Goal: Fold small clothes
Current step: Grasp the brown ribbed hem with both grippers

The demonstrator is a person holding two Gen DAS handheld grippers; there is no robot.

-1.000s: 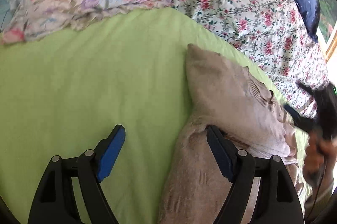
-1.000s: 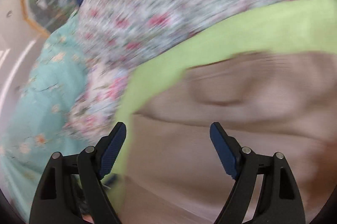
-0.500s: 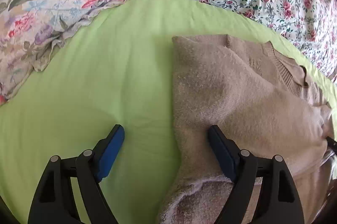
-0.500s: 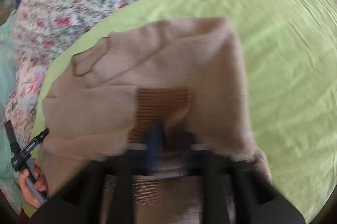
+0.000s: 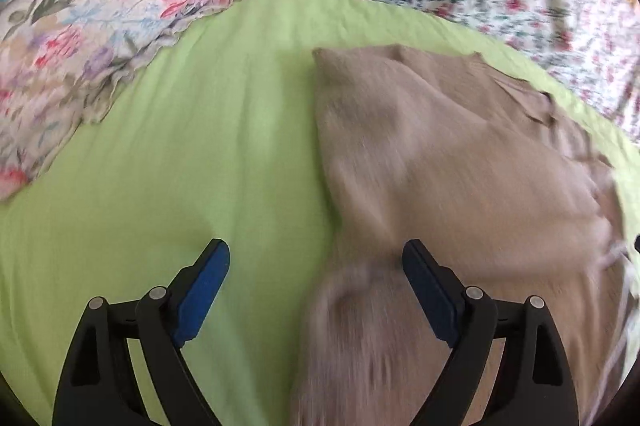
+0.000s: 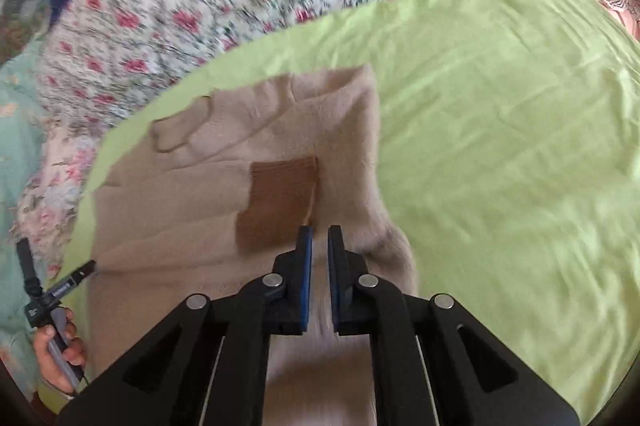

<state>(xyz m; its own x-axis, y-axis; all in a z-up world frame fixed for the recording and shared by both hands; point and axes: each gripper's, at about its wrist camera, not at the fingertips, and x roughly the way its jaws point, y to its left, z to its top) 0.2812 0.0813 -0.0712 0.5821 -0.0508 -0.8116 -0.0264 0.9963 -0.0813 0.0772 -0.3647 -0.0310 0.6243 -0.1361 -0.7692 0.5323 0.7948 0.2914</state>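
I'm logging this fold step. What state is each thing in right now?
Beige sweater: partly folded, lying on the green sheet.
Left gripper: open, fingers astride the sweater's edge.
Right gripper: shut on the sweater's fabric.
Brown ribbed cuff: lying on the sweater.

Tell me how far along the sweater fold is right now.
Partly done: the beige sweater lies on the green sheet with one side already folded over, brown ribbed cuff on top. In hand: the right gripper is shut on the near fabric. The left gripper is open. Left: finishing the fold.
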